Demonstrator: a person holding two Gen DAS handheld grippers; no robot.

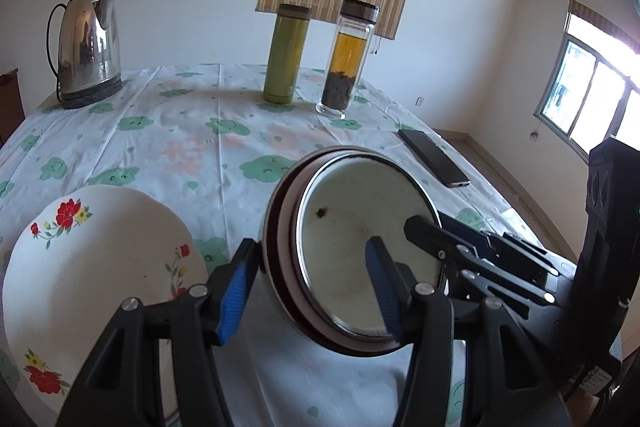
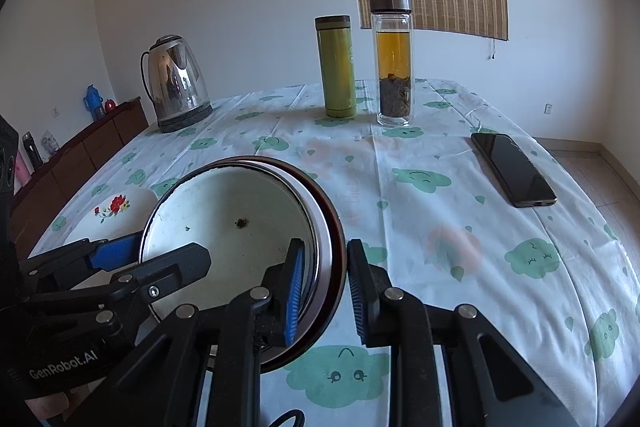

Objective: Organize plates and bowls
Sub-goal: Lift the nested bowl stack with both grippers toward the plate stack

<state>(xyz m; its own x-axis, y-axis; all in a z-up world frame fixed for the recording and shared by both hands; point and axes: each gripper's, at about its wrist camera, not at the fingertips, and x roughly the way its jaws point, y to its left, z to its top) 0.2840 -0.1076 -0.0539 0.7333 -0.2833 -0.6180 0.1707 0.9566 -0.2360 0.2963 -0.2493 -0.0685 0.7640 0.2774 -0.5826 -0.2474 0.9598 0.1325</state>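
Bowls [image 1: 360,251] nested near centre of table [image 1: 200,147], rim straddled by left gripper [image 1: 308,287] and right gripper [image 2: 326,291], jaws parted and not clamped; flowered plate [image 1: 100,267] alone at near left, still to be stacked.

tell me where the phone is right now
The phone lies flat on the tablecloth at the right of both wrist views, nearer than the glass tea bottle and right of the bowl.
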